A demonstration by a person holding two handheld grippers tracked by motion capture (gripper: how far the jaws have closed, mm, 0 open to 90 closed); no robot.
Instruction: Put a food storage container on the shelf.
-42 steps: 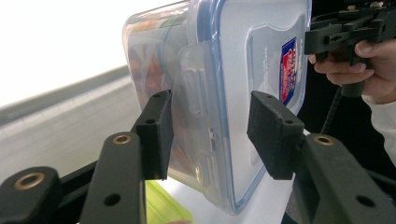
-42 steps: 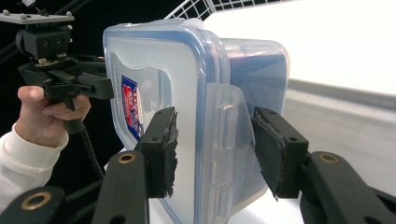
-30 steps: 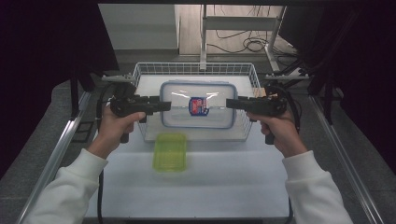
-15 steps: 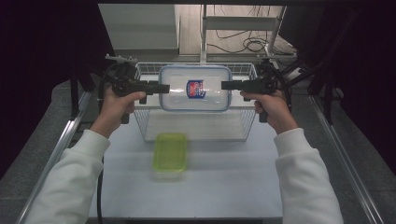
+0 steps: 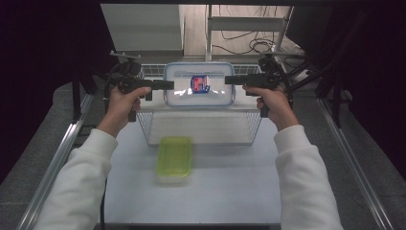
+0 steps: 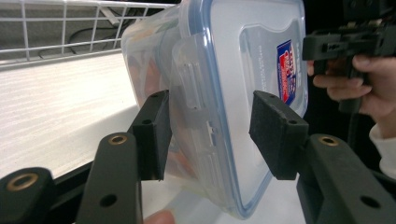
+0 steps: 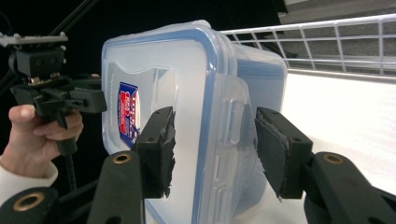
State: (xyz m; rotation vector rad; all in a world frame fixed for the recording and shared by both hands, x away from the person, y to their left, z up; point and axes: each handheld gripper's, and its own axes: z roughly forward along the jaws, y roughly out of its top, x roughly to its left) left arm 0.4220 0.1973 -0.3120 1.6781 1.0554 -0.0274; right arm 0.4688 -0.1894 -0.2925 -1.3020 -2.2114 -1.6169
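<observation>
The box [image 5: 199,90] hung above the far rim of the wire basket [image 5: 201,129] toward the worktop's far edge, long axis running between the left gripper [image 5: 168,85] and right gripper [image 5: 229,79], each clamped half-wide on one end latch.

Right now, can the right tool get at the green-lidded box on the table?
Probably not yet: the right tool is clamped on the clear box, held up in the air. Otherwise the table around the green-lidded box looks free.

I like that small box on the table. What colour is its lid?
The small box's lid is yellow-green, clearest in the high view.
</observation>
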